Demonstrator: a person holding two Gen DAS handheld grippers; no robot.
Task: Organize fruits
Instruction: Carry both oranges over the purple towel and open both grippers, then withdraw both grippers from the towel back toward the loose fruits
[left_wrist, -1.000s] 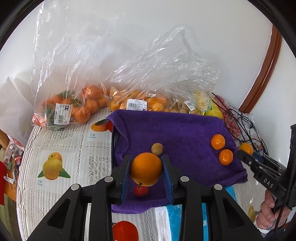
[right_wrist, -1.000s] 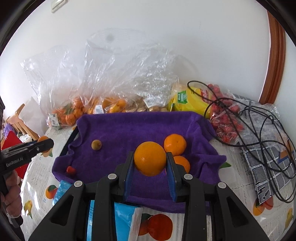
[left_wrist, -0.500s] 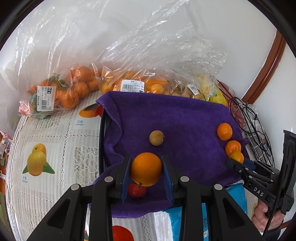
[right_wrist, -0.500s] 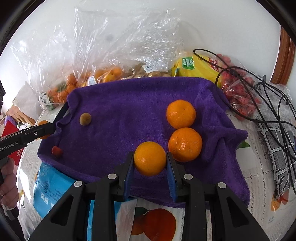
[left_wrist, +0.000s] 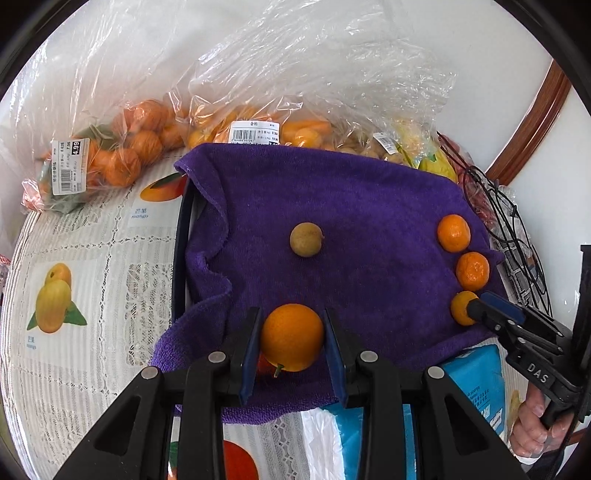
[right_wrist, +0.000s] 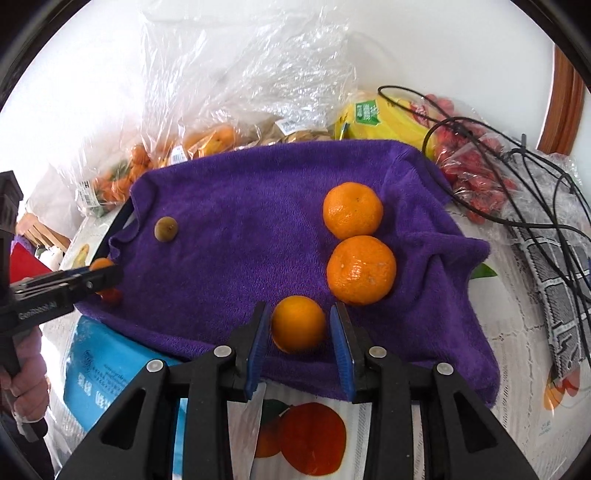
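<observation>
Orange (right_wrist: 298, 324) between right claw (right_wrist: 299, 334) pads

— Which room is being left free on the purple towel (right_wrist: 236, 206)?

— The middle is being left bare between the small brown fruit (right_wrist: 166, 229) and the two mandarins (right_wrist: 361, 269); passage is being allowed there.

— What is being met as obstruction?

— The far edge is being walled by plastic fruit bags (left_wrist: 236, 110). The right side is being cluttered by black cables (right_wrist: 517, 177). The near edge is being crowded by a blue packet (right_wrist: 110, 369), lying just beside the towel.
</observation>
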